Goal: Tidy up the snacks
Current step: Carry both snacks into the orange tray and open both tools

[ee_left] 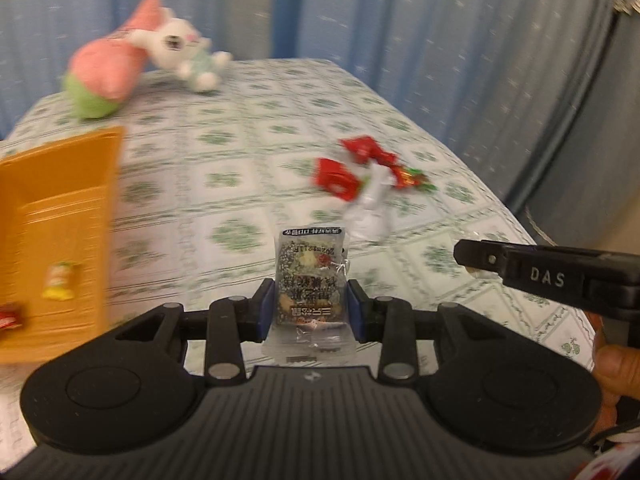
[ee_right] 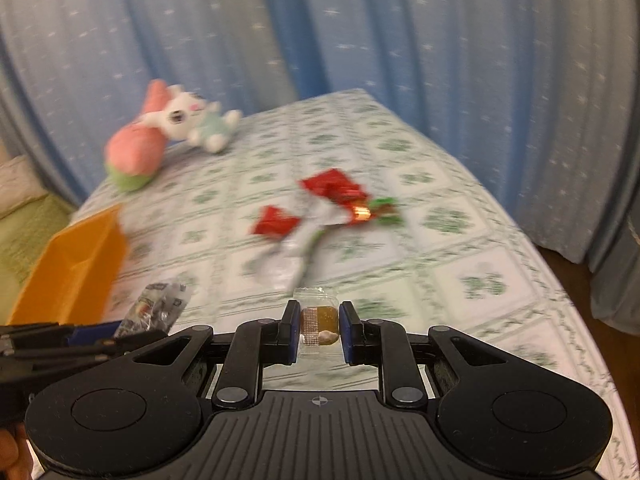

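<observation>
My left gripper [ee_left: 311, 306] is shut on a clear snack packet with dark print [ee_left: 311, 280], held above the table; the packet also shows at the left of the right wrist view [ee_right: 158, 310]. My right gripper [ee_right: 320, 326] is shut on a small clear packet with a brownish snack [ee_right: 320, 322]. Red-wrapped snacks [ee_left: 348, 168] and a white wrapper [ee_left: 370, 204] lie in a loose pile mid-table; the pile also shows in the right wrist view [ee_right: 320, 208]. An orange tray [ee_left: 60, 216] at the left holds a yellow snack [ee_left: 60, 280] and a red one [ee_left: 10, 316].
The table has a green-patterned cloth [ee_left: 248, 160]. A pink-and-green plush [ee_left: 104, 76] and a white bunny plush [ee_left: 180, 48] lie at the far left corner. Blue curtains [ee_right: 360, 32] hang behind. The table edge [ee_right: 568, 300] falls off at the right.
</observation>
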Demonstrator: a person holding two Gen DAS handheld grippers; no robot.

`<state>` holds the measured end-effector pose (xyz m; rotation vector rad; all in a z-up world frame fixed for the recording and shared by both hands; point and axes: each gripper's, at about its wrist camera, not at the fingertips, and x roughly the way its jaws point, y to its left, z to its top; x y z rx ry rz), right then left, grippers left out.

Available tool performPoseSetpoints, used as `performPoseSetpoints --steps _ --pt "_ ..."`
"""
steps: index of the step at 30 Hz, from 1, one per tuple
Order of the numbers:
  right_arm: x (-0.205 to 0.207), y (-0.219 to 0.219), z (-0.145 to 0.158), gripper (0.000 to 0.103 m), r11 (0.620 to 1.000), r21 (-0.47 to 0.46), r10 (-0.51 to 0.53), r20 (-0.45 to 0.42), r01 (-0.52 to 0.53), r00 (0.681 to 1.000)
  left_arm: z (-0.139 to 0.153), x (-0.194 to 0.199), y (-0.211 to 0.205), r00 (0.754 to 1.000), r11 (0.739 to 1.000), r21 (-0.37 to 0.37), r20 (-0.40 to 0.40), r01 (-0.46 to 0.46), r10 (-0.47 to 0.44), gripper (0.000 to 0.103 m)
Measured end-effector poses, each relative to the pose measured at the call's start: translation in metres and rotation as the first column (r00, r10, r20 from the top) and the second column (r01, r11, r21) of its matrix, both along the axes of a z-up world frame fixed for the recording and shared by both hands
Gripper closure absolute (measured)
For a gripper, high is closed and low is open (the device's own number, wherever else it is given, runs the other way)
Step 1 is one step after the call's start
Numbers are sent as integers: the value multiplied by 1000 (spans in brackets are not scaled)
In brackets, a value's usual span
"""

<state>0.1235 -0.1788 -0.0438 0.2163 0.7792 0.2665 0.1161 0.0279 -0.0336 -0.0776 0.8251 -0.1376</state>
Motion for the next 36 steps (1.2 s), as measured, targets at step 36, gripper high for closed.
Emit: performPoseSetpoints --steps 36 --pt "15 243 36 82 913 9 409 28 -409 912 32 -45 220 957 955 63 19 -289 288 69"
